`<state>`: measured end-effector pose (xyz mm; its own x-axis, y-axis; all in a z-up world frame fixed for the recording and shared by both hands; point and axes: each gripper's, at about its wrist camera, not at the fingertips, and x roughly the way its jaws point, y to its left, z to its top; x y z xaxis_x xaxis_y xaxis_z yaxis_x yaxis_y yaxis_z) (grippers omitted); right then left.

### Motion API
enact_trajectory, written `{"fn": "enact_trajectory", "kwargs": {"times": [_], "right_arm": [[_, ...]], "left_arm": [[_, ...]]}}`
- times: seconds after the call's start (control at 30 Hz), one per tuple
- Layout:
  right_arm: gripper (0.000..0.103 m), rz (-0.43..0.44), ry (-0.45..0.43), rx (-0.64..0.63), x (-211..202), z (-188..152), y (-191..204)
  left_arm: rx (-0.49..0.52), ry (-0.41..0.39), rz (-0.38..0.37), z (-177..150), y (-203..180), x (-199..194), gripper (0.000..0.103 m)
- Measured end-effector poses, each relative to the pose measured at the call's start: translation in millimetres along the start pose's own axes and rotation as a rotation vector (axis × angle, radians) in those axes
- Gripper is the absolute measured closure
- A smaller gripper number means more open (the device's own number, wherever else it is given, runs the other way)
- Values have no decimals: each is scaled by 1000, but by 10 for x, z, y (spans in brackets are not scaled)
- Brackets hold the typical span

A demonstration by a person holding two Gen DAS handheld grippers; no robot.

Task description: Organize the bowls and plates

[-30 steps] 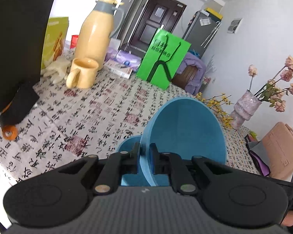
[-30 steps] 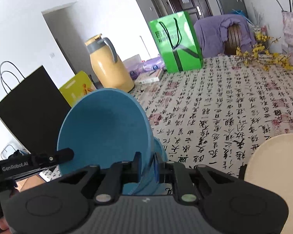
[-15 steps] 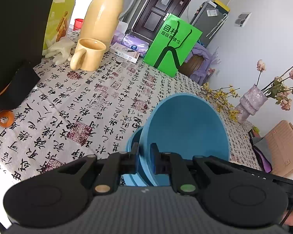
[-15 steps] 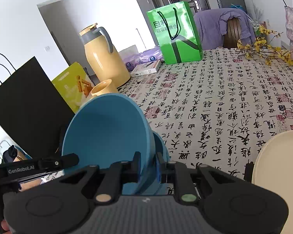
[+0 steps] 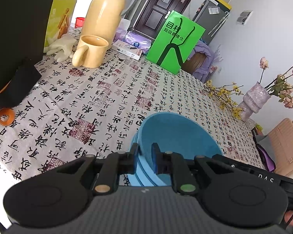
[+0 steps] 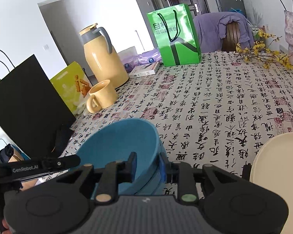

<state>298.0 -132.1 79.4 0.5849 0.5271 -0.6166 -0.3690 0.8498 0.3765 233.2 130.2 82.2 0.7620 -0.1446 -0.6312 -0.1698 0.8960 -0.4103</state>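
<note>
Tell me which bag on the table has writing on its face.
The green bag: it carries printed characters. The black bag beside the thermos side shows a plain face.

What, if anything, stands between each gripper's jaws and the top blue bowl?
Nothing visible. The left gripper and the right gripper each have jaws straddling the rim of the top bowl, which sits nested in the bowl stack.

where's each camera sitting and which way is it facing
Left wrist: on the left gripper, looking forward and down across the table; its fingers straddle the blue bowl's rim; a fingertip shows bottom right.
Right wrist: on the right gripper, facing the same way from the bowl's other side; the left tool shows lower left.
Both share the bowl, mug, flask, green bag.
</note>
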Motion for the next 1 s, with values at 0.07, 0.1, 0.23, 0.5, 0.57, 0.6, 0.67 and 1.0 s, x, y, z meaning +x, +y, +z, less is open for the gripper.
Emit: {"fn": "enact_trajectory", "kwargs": {"times": [0.07,0.1,0.23,0.5,0.57,0.6,0.67,1.0], "right_arm": [[79,2,-1,-1,-14,-8,-5],[79,1,-4,-2,-26,-14,-4],[79,4,-22,-9,-104,-45,-3],[79,-4,-85,-16,-364,-199,-95],[75,-22,-120,-19,-452,-293,-142],[71,-34,-138,-20,-502,-349,-172],[67,-67,-169,-41,-596,-471,-210],[51,-201,-304,-159,-981,-1303,-307]], "left_arm": [[2,-6,-1,1,-6,-24,90],[6,-11,-1,1,-10,-41,90],[46,-39,12,-30,-55,-117,88],[169,-175,70,-284,-208,-392,47],[216,-225,101,-409,-257,-484,39],[239,-239,113,-469,-276,-518,36],[266,-250,118,-585,-287,-578,31],[315,-267,101,-1255,-205,-771,19]]}}
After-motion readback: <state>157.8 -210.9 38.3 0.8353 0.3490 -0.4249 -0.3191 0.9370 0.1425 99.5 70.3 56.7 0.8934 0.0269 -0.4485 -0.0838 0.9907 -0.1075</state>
